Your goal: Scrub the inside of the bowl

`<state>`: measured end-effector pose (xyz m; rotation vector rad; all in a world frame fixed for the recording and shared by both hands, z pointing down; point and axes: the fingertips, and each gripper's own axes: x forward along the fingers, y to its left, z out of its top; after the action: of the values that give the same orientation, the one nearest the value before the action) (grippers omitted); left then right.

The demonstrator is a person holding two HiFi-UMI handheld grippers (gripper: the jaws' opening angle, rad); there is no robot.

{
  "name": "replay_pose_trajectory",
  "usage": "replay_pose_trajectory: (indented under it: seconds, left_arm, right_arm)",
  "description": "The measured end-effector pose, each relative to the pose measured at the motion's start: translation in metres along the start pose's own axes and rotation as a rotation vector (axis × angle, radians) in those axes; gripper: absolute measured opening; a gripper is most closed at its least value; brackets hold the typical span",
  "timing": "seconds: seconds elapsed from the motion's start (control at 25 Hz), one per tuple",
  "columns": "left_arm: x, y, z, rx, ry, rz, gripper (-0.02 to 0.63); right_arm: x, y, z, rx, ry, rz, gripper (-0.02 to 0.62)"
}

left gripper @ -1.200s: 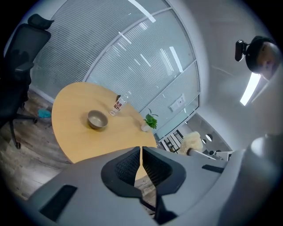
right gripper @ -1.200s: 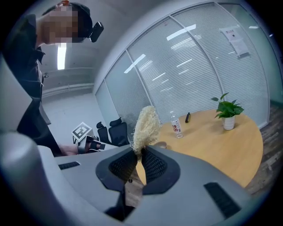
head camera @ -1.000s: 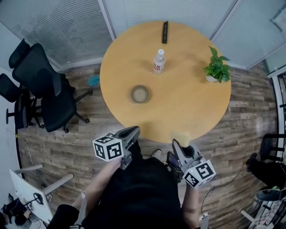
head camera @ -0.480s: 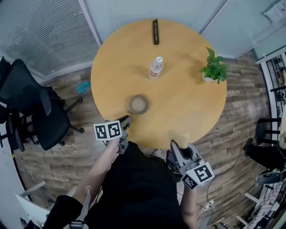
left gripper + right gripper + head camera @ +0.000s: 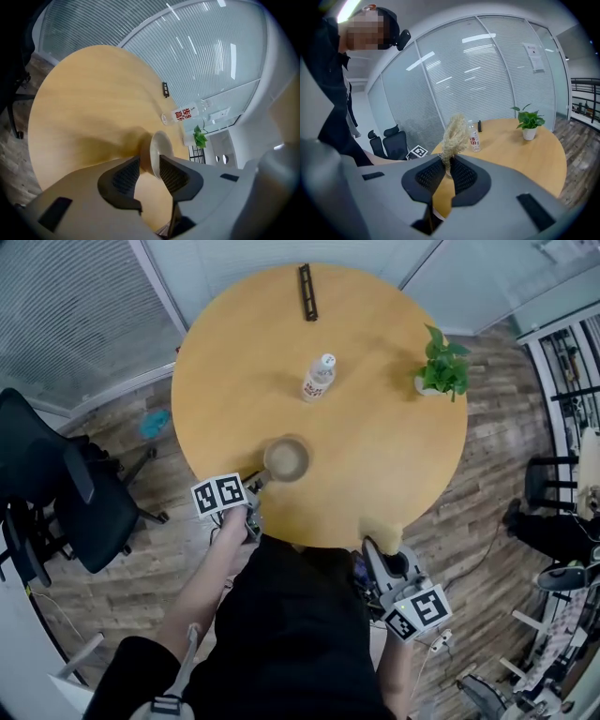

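The bowl [image 5: 287, 458] sits on the round wooden table [image 5: 375, 451], close to its near-left edge. The left gripper [image 5: 150, 169] reaches in over that edge to the bowl's near side. Its jaws have just been opening and stand spread, with the bowl's rim between them. The right gripper [image 5: 447, 172] is held off the table at the near-right edge, well apart from the bowl. Its jaws pinch the lower end of a pale, fibrous scrubber [image 5: 454, 133], which sticks out beyond the jaw tips. A clear bottle [image 5: 317, 377] with a red label stands upright near the table's middle, beyond the bowl. A small potted plant [image 5: 441, 367] stands at the far right, and a black bar [image 5: 306, 292] lies at the far edge. A black office chair [image 5: 56, 493] stands on the wooden floor to the left.
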<state>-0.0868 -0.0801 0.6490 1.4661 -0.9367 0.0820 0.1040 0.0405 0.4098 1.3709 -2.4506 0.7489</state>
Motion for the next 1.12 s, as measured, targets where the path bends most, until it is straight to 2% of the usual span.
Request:
replay_pose_trajectory:
  seconds: [0.16, 0.4, 0.52, 0.92, 1.12]
  left_arm:
    - [0.01, -0.001, 0.002, -0.04, 0.026, -0.019, 0.129]
    - [0.021, 0.002, 0.002, -0.068, 0.036, -0.01, 0.121]
    - [0.023, 0.003, -0.004, -0.064, 0.047, 0.012, 0.067]
    - [0.024, -0.01, -0.017, -0.003, 0.056, 0.001, 0.02]
    - [0.004, -0.029, -0.019, 0.117, 0.035, 0.018, 0.017]
  right_arm:
    - [0.001, -0.001, 0.0, 0.024, -0.003, -0.016, 0.037]
    - [0.006, -0.008, 0.003, 0.02, -0.008, 0.004, 0.037]
    - [0.006, -0.012, 0.008, 0.016, -0.016, 0.016, 0.037]
    - [0.015, -0.006, 0.005, -0.037, 0.005, 0.06, 0.037]
    - [0.033, 0.015, -0.008, -0.11, 0.087, 0.135, 0.037]
